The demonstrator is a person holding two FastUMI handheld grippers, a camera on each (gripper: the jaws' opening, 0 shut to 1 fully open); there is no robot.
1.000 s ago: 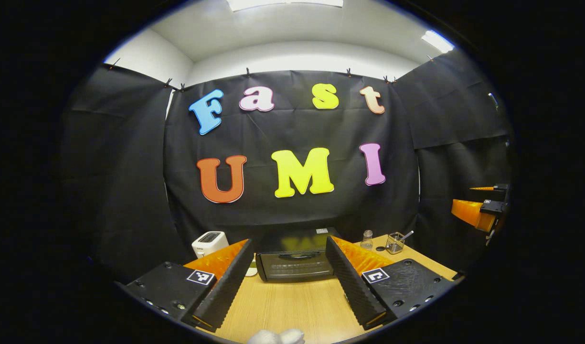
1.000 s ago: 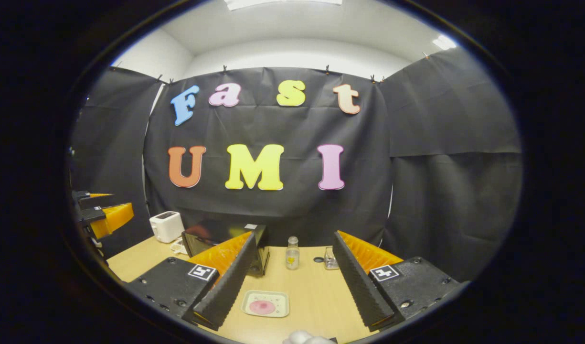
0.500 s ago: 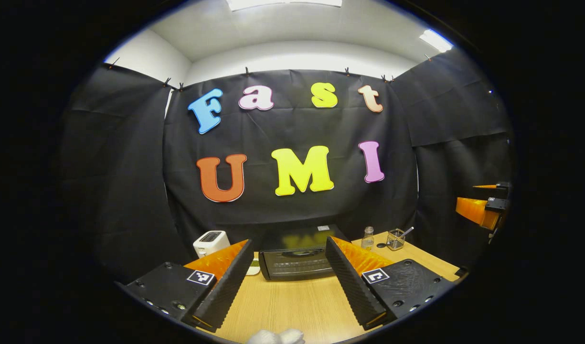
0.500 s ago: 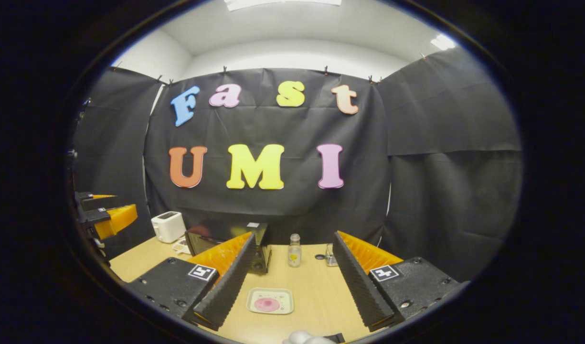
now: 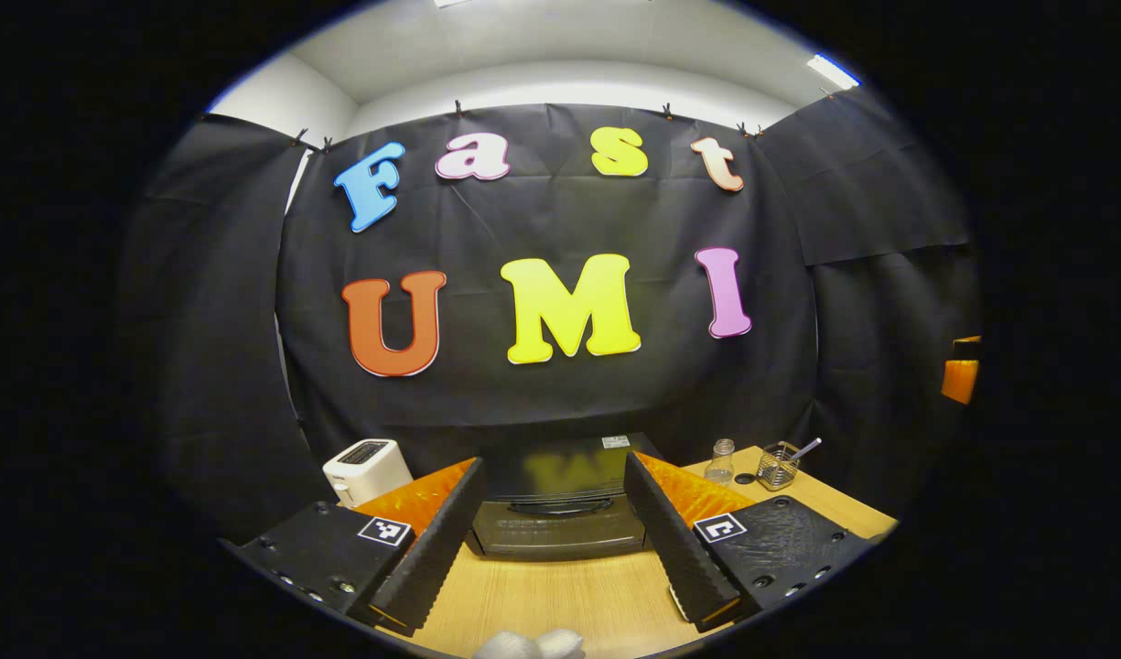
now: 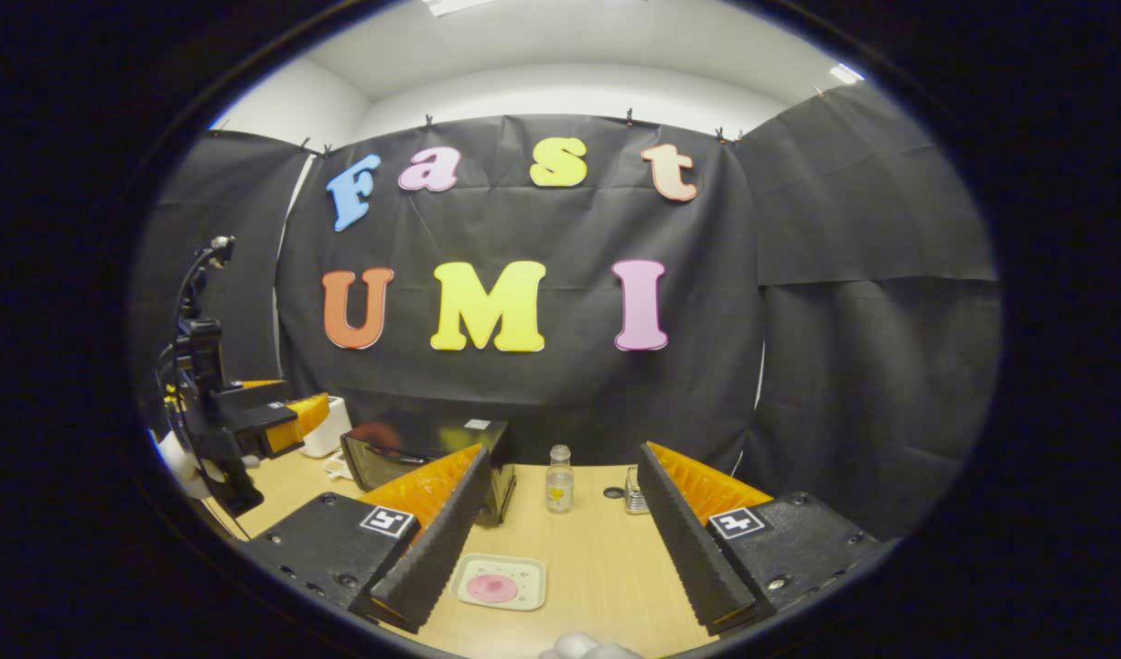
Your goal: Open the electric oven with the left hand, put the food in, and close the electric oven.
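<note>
The black electric oven (image 5: 560, 526) stands on the wooden table straight ahead in the left gripper view, its door shut and its handle (image 5: 560, 504) facing me. My left gripper (image 5: 553, 463) is open, its fingers framing the oven, a short way off. In the right gripper view the food, a pink round (image 6: 491, 587) on a pale square plate (image 6: 523, 597), lies on the table between the fingers of my open right gripper (image 6: 565, 451). The oven (image 6: 423, 451) stands back left there, with the left gripper (image 6: 272, 423) in front of it.
A white toaster (image 5: 366, 469) stands left of the oven. To its right are a small clear bottle (image 6: 557, 478), a dark lid (image 6: 612, 494) and a wire basket (image 5: 780, 465) holding a utensil. Black cloth walls close the booth behind the table (image 6: 606, 558).
The left gripper has moved forward toward the oven, which looms larger and centred between its fingers. In the right gripper view it has come in from the left edge. The right gripper barely shifted.
</note>
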